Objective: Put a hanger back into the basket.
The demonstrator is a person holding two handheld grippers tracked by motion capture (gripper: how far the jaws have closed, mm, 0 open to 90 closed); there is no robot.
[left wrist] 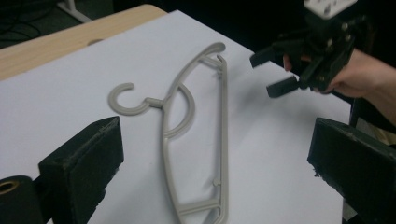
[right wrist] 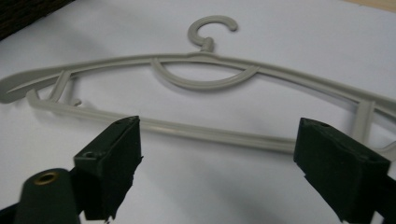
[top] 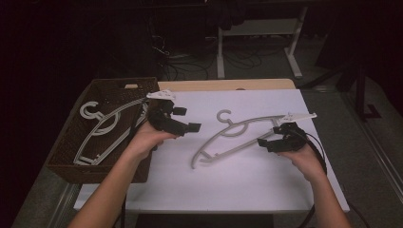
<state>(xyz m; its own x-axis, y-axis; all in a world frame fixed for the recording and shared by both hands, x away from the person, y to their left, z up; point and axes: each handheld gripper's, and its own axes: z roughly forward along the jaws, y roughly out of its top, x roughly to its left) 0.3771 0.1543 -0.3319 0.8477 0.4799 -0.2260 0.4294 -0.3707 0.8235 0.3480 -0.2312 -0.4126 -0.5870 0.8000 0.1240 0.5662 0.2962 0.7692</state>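
A dark wicker basket (top: pixel 66 156) at nine o'clock on the bench (top: pixel 237 190) holds two grey hangers (top: pixel 102 130). A third hanger (top: pixel 237 135) lies flat on the white sheet at centre. The left tool (top: pixel 183 124) and the right tool (top: pixel 267 141) both stand apart, gripping nothing.

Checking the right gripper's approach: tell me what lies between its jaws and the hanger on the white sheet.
Nothing: in the right gripper view, bare white sheet separates the open right gripper from the grey hanger.
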